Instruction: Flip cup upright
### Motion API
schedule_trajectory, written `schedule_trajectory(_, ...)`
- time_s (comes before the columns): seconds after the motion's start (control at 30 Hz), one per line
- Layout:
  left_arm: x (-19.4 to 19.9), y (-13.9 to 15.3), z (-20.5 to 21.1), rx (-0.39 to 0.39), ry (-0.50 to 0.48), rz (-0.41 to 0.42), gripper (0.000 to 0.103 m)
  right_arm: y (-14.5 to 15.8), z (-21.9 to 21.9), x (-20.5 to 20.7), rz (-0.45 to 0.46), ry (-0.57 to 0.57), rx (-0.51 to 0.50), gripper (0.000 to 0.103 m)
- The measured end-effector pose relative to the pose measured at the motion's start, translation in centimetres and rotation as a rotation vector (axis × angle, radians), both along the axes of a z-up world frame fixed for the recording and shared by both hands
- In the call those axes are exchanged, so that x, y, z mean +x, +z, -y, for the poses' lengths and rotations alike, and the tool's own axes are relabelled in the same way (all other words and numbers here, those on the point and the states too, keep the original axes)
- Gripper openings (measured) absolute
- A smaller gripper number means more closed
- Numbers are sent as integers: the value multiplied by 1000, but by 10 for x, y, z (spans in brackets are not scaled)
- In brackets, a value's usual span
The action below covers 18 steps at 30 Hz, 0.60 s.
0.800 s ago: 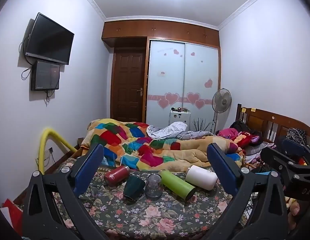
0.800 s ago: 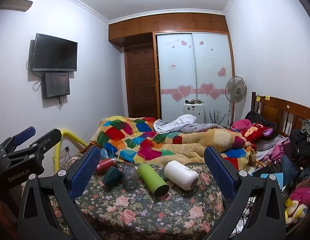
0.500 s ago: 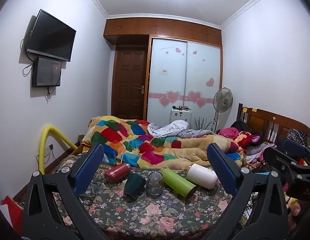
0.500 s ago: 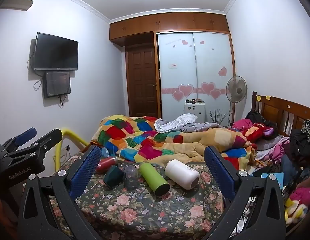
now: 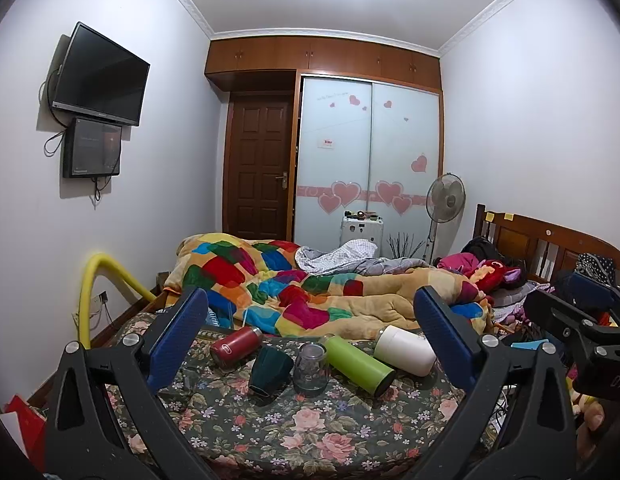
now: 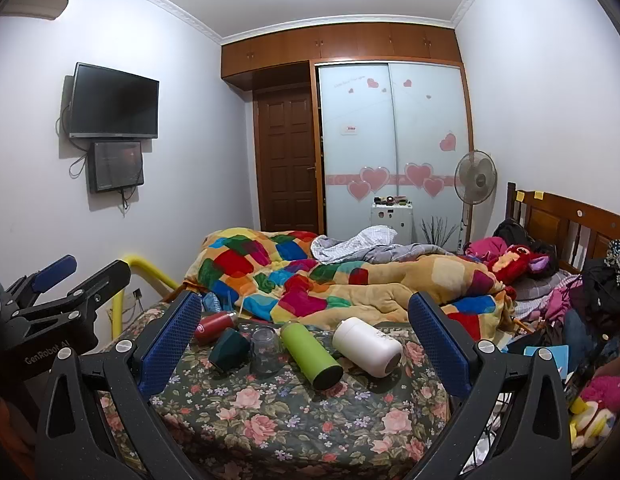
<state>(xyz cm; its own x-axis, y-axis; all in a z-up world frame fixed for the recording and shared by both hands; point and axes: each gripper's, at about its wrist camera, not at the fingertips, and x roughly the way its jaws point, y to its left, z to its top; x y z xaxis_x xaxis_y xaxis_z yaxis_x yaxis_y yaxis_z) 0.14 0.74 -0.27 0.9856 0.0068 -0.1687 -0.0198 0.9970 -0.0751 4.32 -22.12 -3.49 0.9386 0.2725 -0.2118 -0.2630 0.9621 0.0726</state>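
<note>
Your left gripper's (image 5: 310, 336) handles run off the bottom edge of the left wrist view; same for the right gripper (image 6: 306, 332) in its own view. At the floral bedspread's (image 5: 270, 432) far edge, the red bottle's (image 6: 214, 323) neck sits behind the blue finger pad (image 6: 170, 344). The dark green cup (image 5: 270, 366) lies tipped, its mouth facing you and down; inside unreadable. The clear glass (image 5: 310, 368): you can't tell whether it's upright or inverted. Its left side hides behind the green cup in the right wrist view. The quilt (image 5: 294, 288) covers the bedspread's far edge.
</note>
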Motion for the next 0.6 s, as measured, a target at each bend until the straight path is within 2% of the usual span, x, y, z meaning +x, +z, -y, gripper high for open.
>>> schedule_trajectory(0.6, 1, -3, 3, 7, 2, 3, 103, 0, -3, -1, -1, 0, -4, 103)
